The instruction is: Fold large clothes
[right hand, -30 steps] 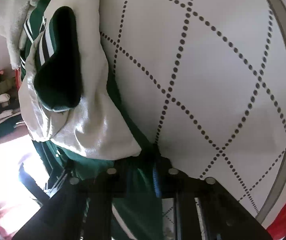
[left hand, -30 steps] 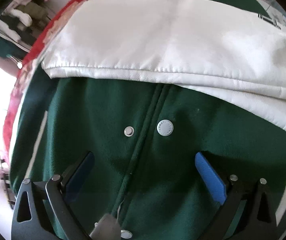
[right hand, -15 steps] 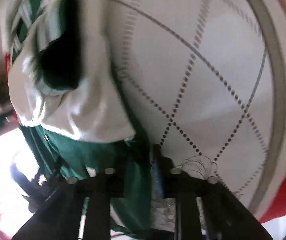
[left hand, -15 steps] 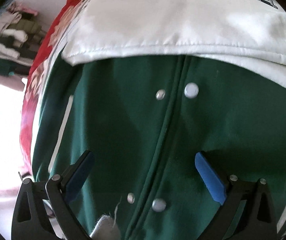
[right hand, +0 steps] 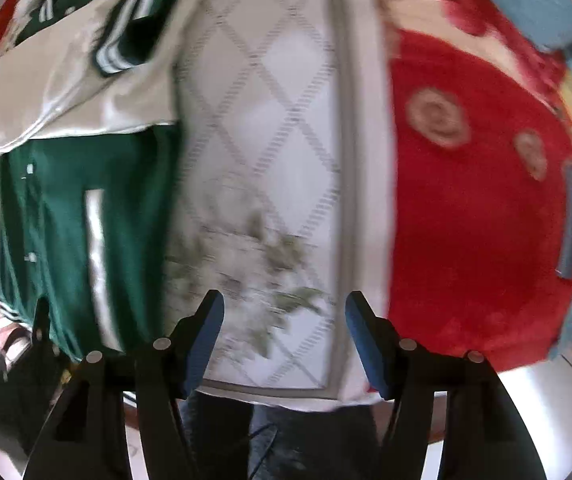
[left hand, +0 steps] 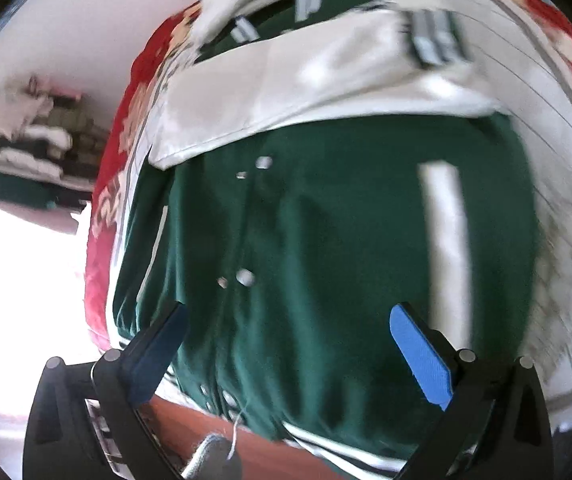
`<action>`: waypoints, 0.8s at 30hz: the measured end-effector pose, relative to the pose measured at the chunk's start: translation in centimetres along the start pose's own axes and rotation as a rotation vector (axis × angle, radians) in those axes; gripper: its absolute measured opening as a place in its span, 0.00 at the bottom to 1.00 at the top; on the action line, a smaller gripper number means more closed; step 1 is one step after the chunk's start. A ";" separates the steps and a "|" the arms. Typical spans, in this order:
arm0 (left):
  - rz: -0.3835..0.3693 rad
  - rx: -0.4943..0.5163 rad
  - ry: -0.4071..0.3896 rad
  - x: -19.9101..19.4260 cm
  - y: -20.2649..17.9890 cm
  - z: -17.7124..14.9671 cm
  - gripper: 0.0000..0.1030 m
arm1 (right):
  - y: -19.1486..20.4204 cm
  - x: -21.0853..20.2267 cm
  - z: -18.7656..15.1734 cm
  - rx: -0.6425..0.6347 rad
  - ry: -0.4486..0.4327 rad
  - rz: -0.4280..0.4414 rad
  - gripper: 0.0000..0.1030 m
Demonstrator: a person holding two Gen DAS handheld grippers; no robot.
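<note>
I'm hovering both grippers above the green varsity jacket (left hand: 326, 248), which is lying front-up on the quilted mattress (right hand: 270, 128), white sleeves (left hand: 318, 92) folded across the chest, hem at the near edge. Left gripper (left hand: 286, 344) is standing wide open, nothing between its blue pads, over the snap placket (left hand: 246, 276). Right gripper (right hand: 284, 336) has just been opening; it's empty now, off the jacket's right side, over bare mattress.

Judging the next step as the bottom-up fold: I'm wanting each gripper on a hem corner, pinching both layers, lifting evenly and laying the hem over the sleeves without dragging them askew. Frames are blurry, so I'm not reading exact hem position.

No containers in view; the red floral blanket (right hand: 486, 200) is bunched right of the mattress, and stacked clothes on a shelf (left hand: 26, 152) sit far left.
</note>
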State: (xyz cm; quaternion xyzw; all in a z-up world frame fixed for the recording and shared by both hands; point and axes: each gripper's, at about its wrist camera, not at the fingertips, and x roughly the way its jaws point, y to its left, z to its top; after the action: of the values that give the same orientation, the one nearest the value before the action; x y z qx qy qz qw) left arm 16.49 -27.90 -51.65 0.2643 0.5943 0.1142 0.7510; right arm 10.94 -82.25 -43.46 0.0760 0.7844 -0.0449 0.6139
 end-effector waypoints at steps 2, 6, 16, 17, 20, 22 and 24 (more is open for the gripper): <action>0.044 0.046 -0.017 -1.2 -2.3 -0.9 1.00 | -2.1 -0.3 -0.1 0.014 -0.010 -0.011 0.65; 0.100 0.095 -0.013 -3.2 -8.1 -2.4 1.00 | -5.9 -0.1 1.3 0.040 0.003 0.010 0.65; 0.339 0.083 0.083 2.3 -15.2 -2.0 1.00 | -11.0 -0.7 6.8 0.035 -0.012 0.065 0.65; 0.368 0.058 0.078 2.7 -14.7 -1.5 1.00 | -11.3 -0.6 7.2 0.037 -0.009 0.075 0.65; 0.398 0.051 0.093 3.8 -13.9 -0.8 1.00 | -11.7 -0.2 8.1 0.037 0.000 0.092 0.65; 0.416 0.046 0.097 4.5 -12.9 -0.2 1.00 | -11.9 0.4 8.9 0.041 0.021 0.114 0.65; 0.440 0.041 0.111 5.5 -11.6 0.4 1.00 | -11.6 1.2 9.6 0.037 0.035 0.128 0.65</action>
State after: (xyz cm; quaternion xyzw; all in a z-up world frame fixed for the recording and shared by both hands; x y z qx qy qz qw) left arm 16.66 -35.01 -62.37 0.3960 0.5648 0.2776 0.6686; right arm 17.79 -95.20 -47.17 0.1384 0.7876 -0.0187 0.6001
